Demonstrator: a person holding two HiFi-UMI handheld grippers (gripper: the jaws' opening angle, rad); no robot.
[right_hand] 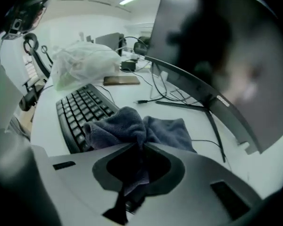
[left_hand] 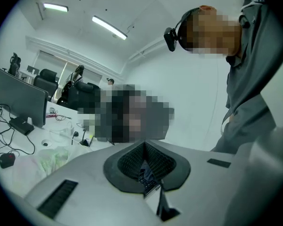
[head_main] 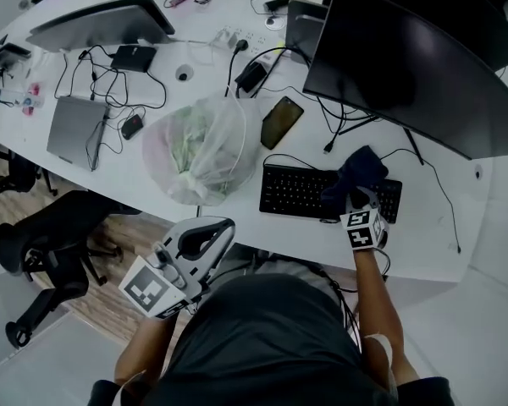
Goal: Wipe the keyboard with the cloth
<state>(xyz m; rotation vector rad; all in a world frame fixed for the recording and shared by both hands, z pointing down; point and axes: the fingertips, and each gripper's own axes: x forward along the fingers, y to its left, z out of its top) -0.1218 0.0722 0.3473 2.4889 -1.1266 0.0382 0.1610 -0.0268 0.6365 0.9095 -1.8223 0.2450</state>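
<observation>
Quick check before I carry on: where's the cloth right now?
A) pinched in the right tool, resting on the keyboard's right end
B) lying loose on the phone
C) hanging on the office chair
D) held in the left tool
A: in the right gripper view the dark cloth is clamped in the right tool and spreads over the keyboard. The head view puts it at that keyboard's right end.

Dark blue-grey terry cloth (right_hand: 132, 126). Black rectangular plastic keyboard (head_main: 296, 191). White surface (head_main: 423, 244). Translucent white plastic bag (head_main: 199, 146), pale green showing inside. Right tongs (right_hand: 140, 145) light grey, pads black; its cube (head_main: 362, 227) carries black-and-white square markers.
</observation>
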